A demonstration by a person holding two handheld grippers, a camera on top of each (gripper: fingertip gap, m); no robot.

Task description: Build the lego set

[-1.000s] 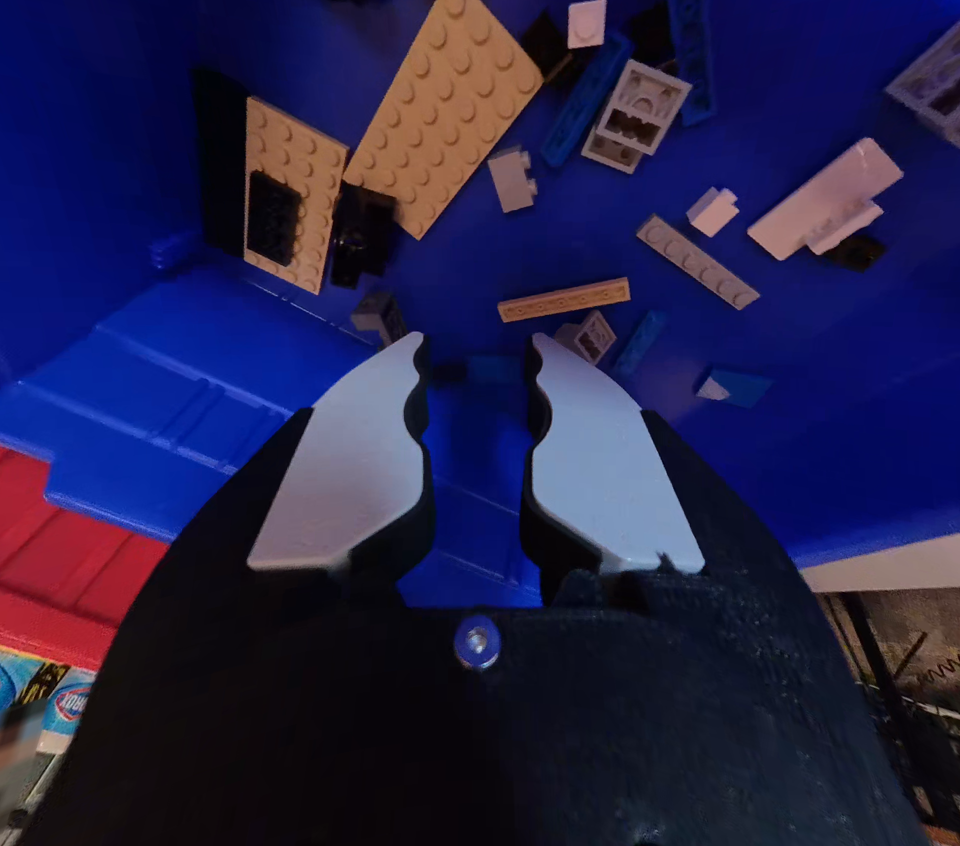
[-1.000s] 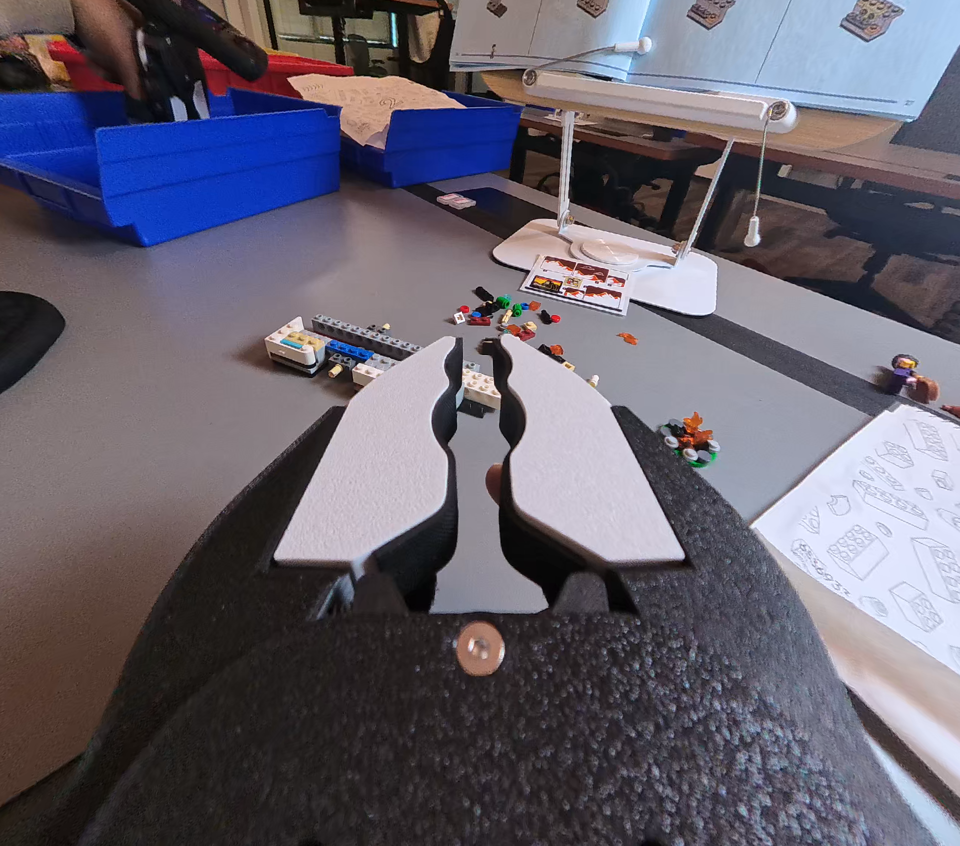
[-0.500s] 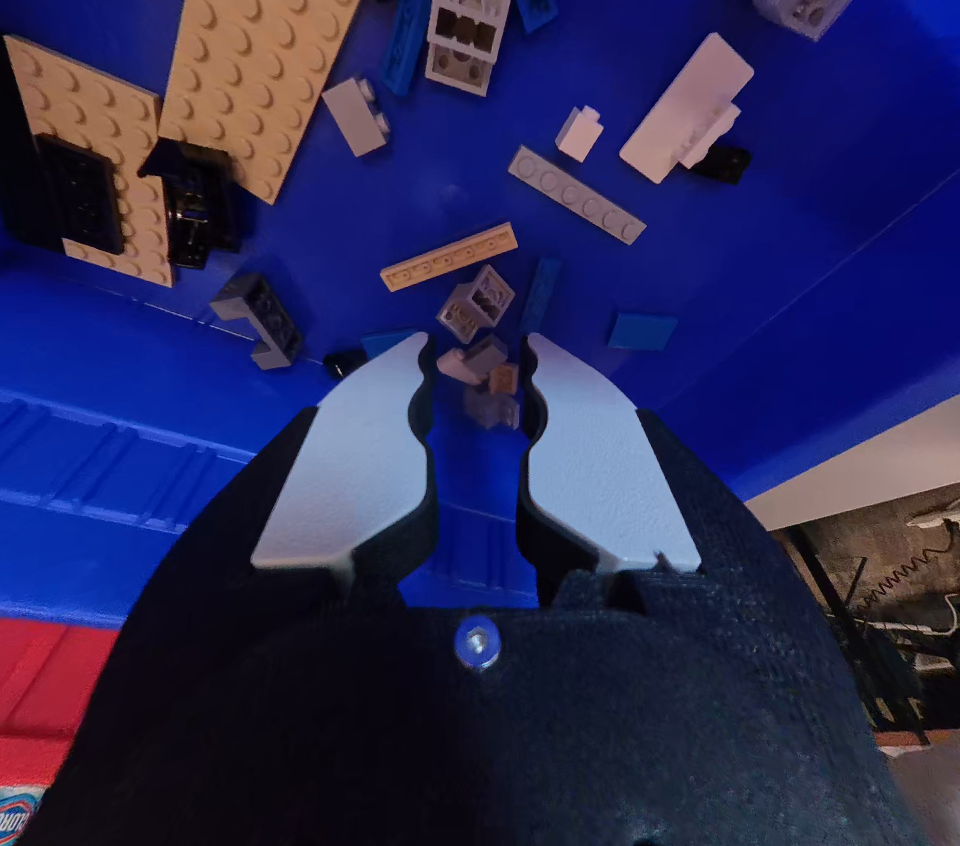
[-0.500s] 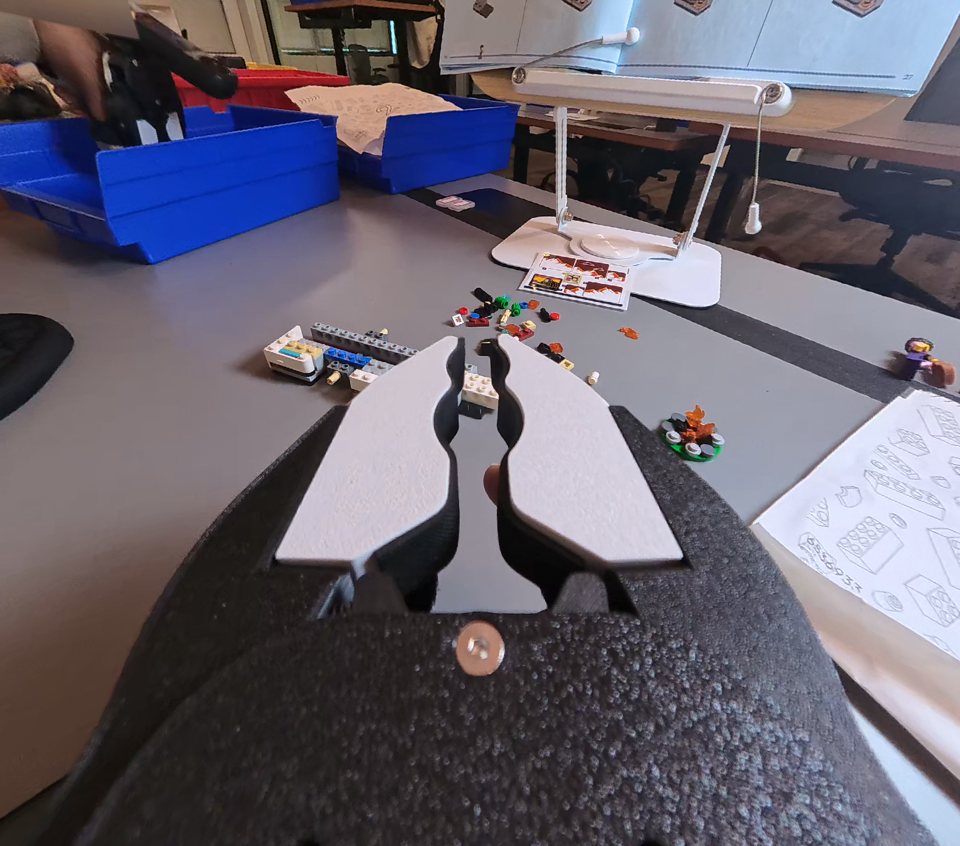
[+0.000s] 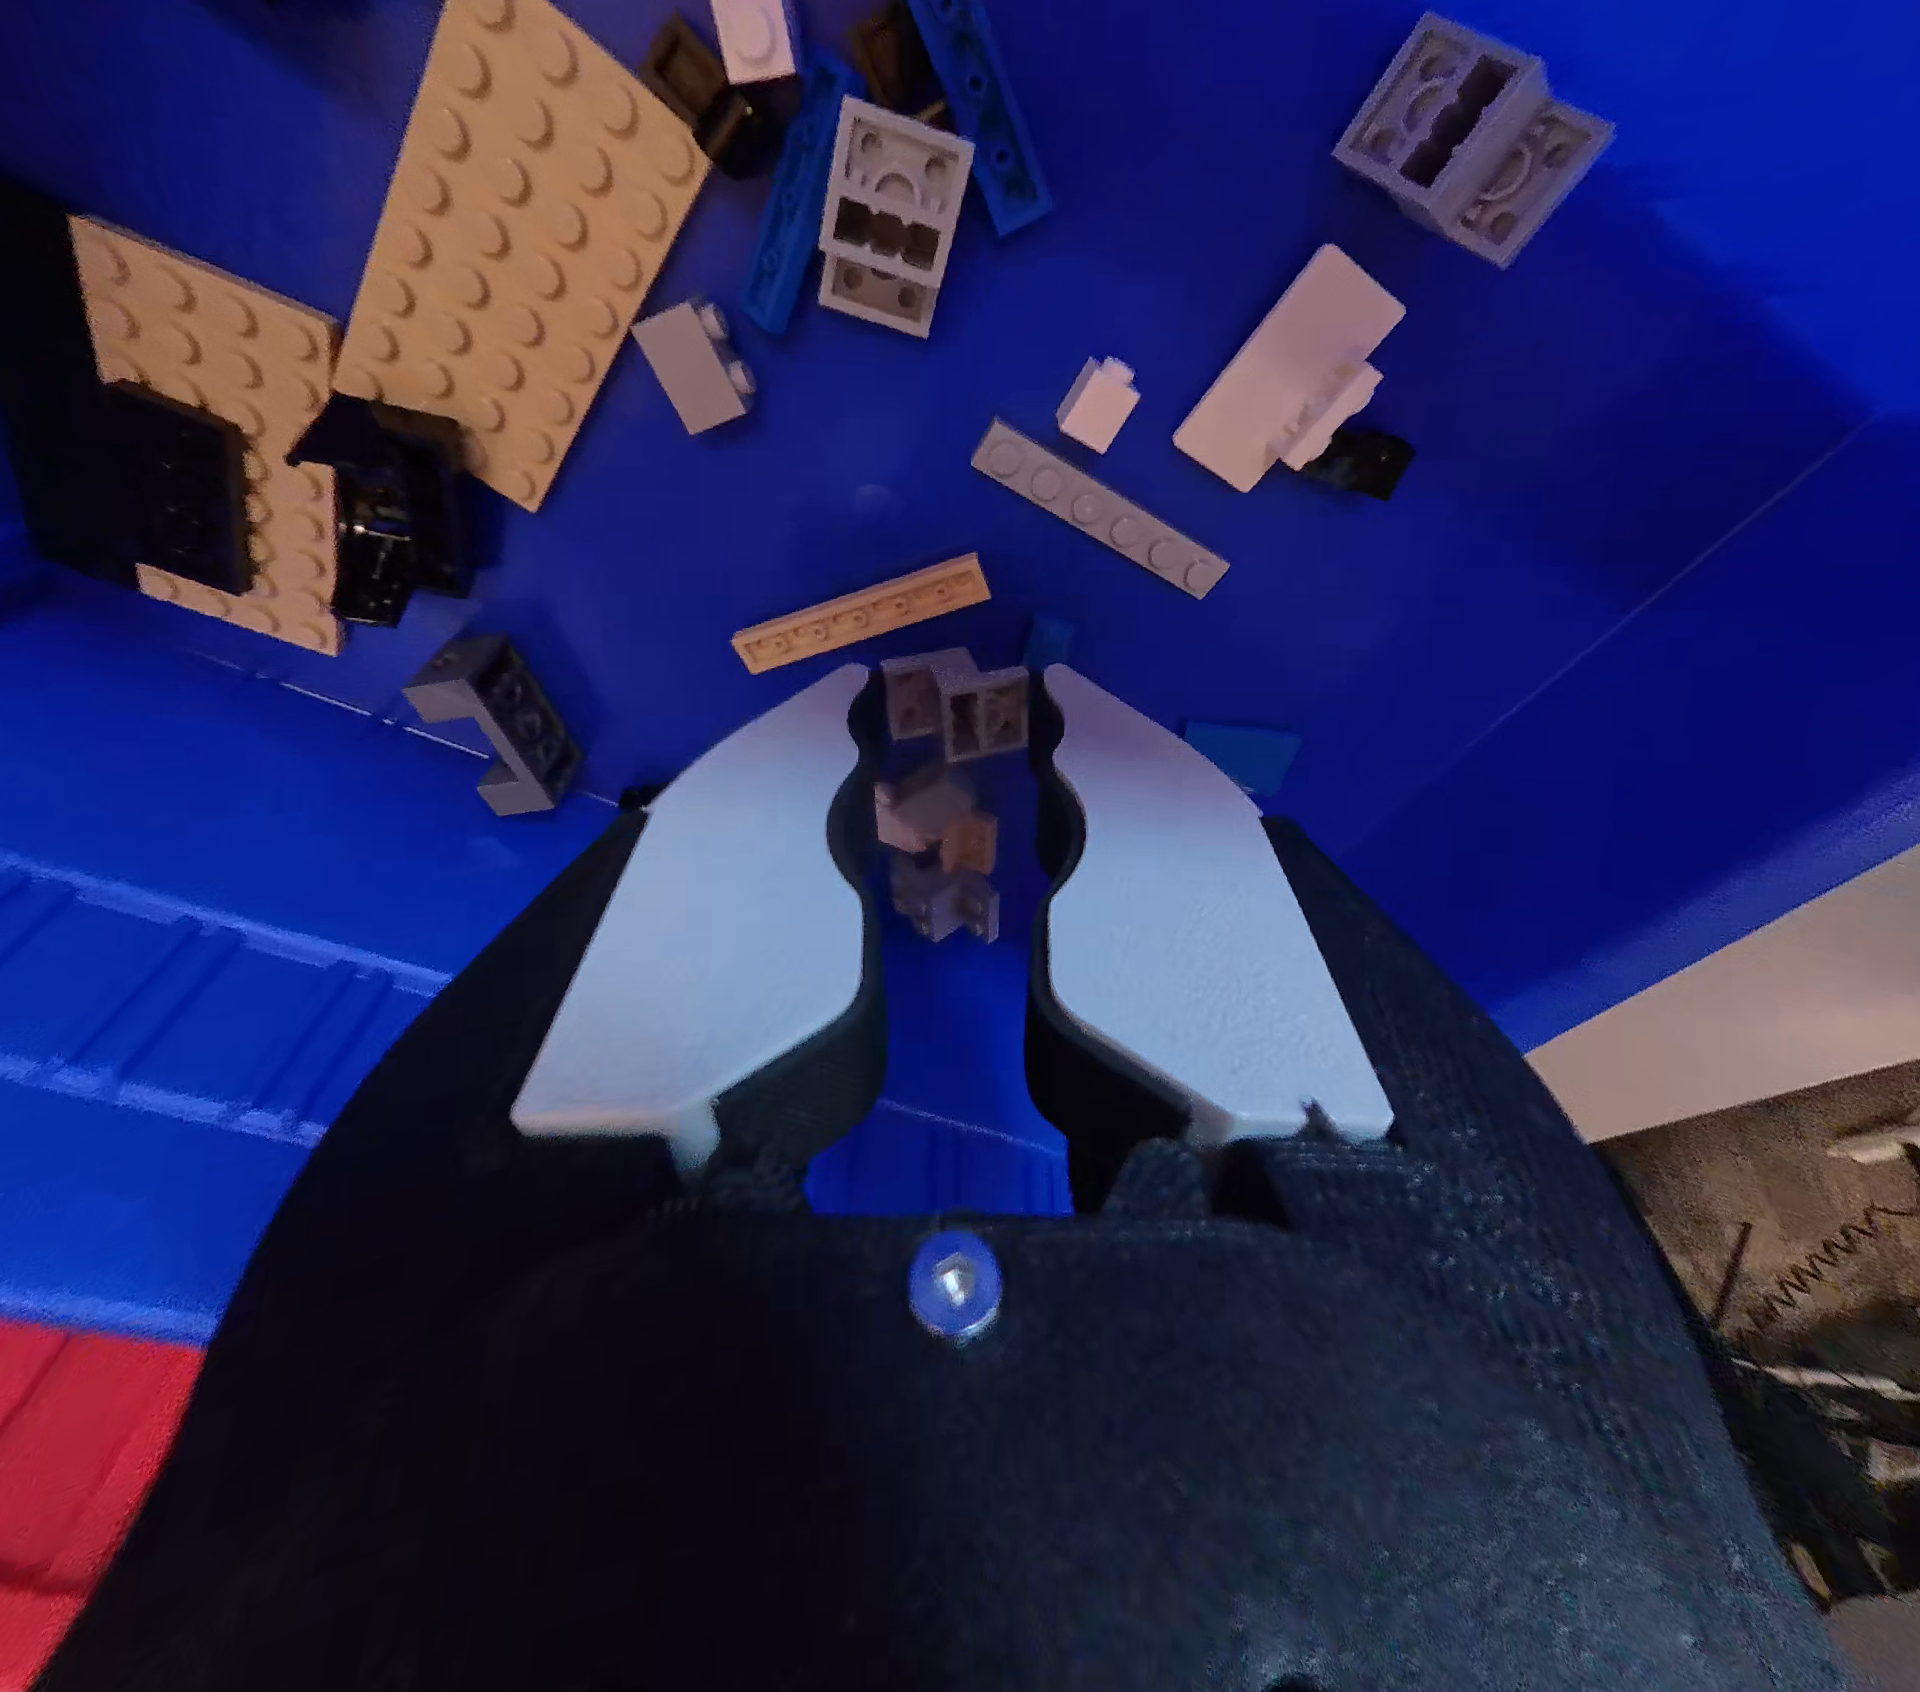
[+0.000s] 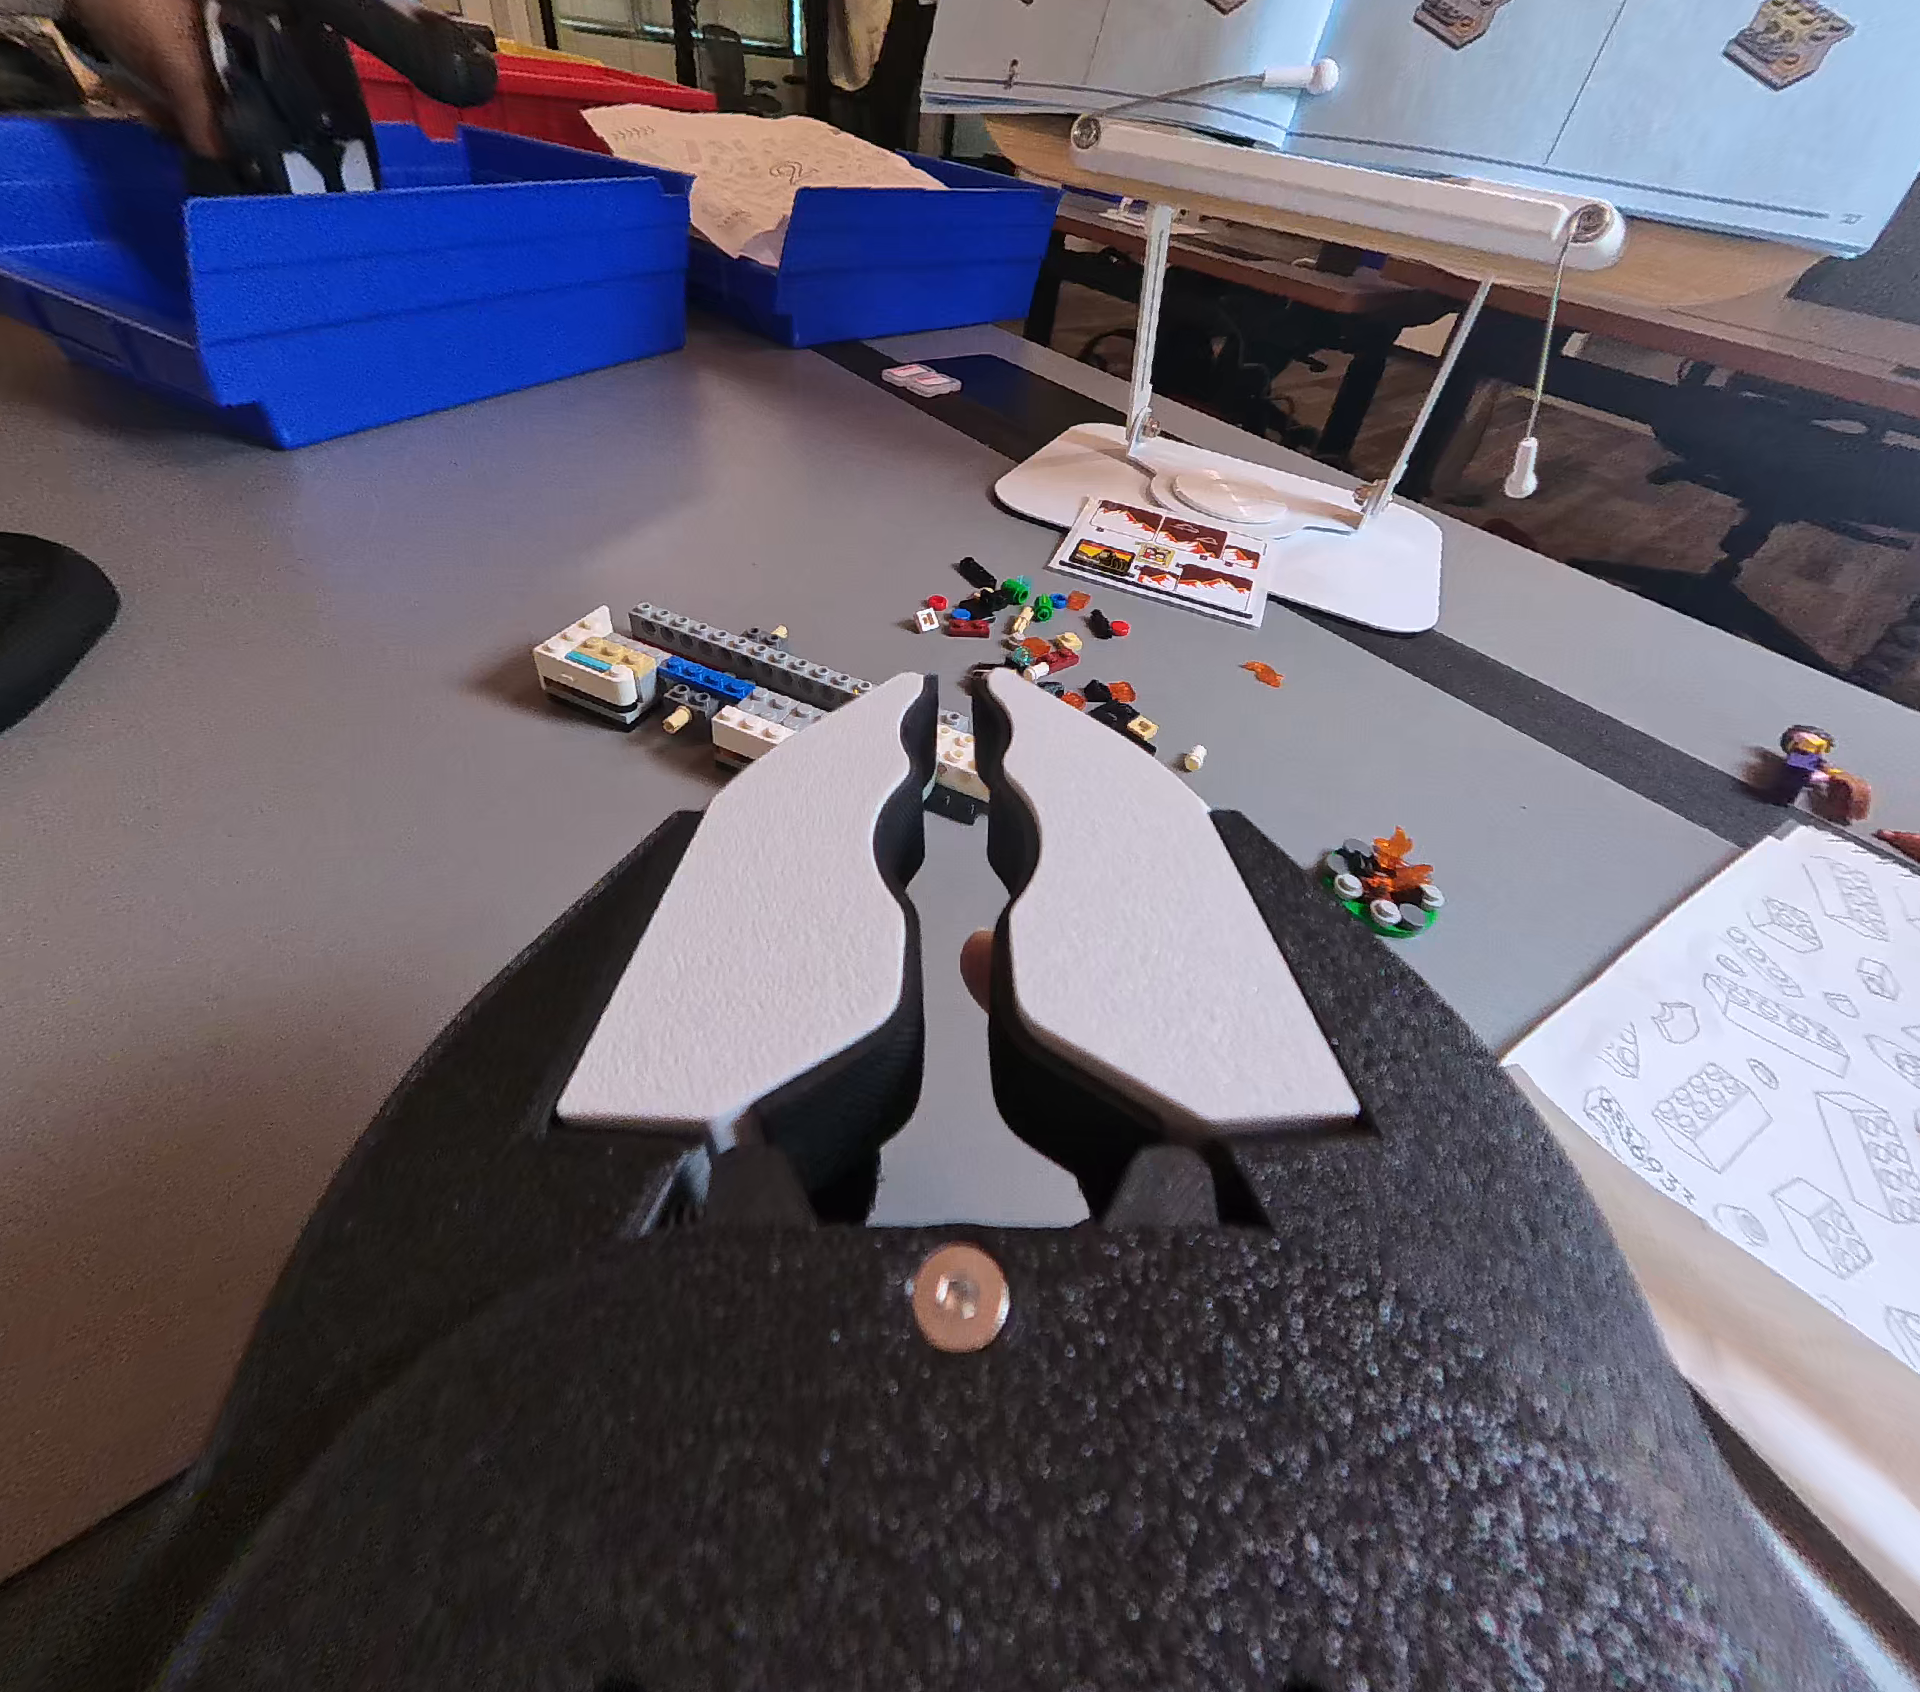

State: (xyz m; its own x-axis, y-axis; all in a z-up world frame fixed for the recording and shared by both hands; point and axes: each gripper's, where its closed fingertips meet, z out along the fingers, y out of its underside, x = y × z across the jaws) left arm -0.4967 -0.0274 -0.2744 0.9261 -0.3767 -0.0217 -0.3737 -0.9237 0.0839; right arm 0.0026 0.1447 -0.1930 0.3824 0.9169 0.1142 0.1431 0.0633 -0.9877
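My left gripper (image 5: 956, 686) is open inside a blue bin (image 5: 1351, 32) of loose bricks. Its fingertips stand on either side of a small grey brick (image 5: 961, 712), and several tiny grey and tan pieces (image 5: 935, 853) lie between the fingers. A narrow tan plate (image 5: 862, 608) and a grey strip plate (image 5: 1101, 504) lie just beyond. My right gripper (image 6: 958, 686) is nearly closed and empty above the grey table, pointing at the partly built grey, white and blue model (image 6: 707, 676). The left gripper (image 6: 291, 84) also shows far off in the right wrist view, reaching into the bin (image 6: 416, 292).
Large tan plates (image 5: 520, 219) and black parts lie at the bin's left. On the table are small coloured pieces (image 6: 1029, 614), a sticker sheet (image 6: 1164, 556), a campfire build (image 6: 1387, 889), a minifigure (image 6: 1813, 775), a printed sheet (image 6: 1766, 1071), a booklet stand (image 6: 1247, 499) and a second bin (image 6: 883, 260). My hands' fingertips stand some 55 centimetres from each other. The campfire build (image 6: 1387, 889) is about 15 centimetres from my right fingertips.
My left gripper has moved down and forward in the bin, so the small grey brick now sits between its fingertips. My right gripper has stayed almost still.
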